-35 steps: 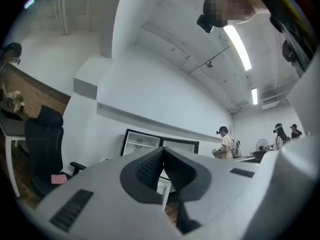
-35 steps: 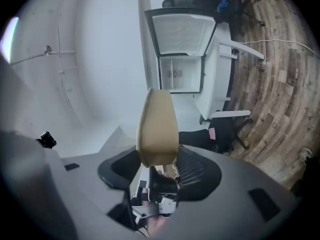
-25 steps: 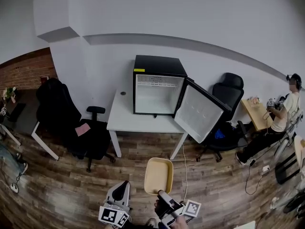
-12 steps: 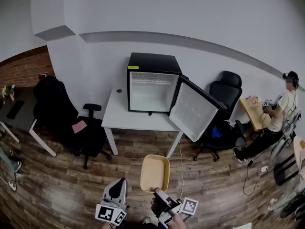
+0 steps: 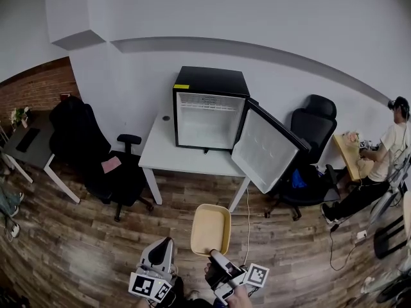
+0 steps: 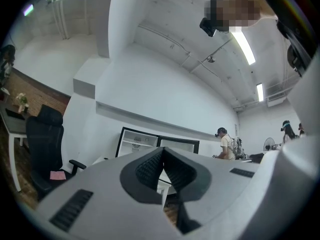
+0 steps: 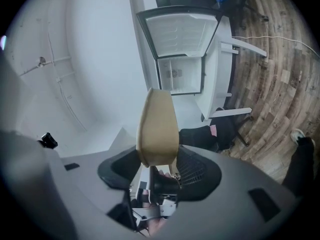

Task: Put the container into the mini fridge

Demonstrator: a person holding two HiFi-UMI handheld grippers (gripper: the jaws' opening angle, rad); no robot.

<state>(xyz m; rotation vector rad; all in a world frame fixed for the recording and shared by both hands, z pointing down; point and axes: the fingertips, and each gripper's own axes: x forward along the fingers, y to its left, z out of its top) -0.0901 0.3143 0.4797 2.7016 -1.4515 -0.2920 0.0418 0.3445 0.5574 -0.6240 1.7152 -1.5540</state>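
Note:
The black mini fridge (image 5: 209,108) stands on a white table (image 5: 186,160) against the wall, its door (image 5: 266,149) swung wide to the right and its white inside bare. The tan container (image 5: 210,228) hangs over the wooden floor, short of the table. My right gripper (image 5: 214,255) is shut on the container's near rim; in the right gripper view the container (image 7: 157,126) stands edge-on between the jaws (image 7: 156,159), with the fridge (image 7: 180,74) beyond. My left gripper (image 5: 165,246) is beside it at the left, shut and holding nothing (image 6: 163,159), and the fridge (image 6: 137,141) shows ahead.
A black office chair (image 5: 119,172) stands left of the table and another (image 5: 308,140) right of the open door. A dark desk (image 5: 29,149) is at far left. A seated person (image 5: 385,165) works at a small table at far right. A cable (image 5: 247,217) runs across the floor.
Both grippers and the container have come a little nearer the fridge, which looks slightly bigger. The grip on the container is unchanged.

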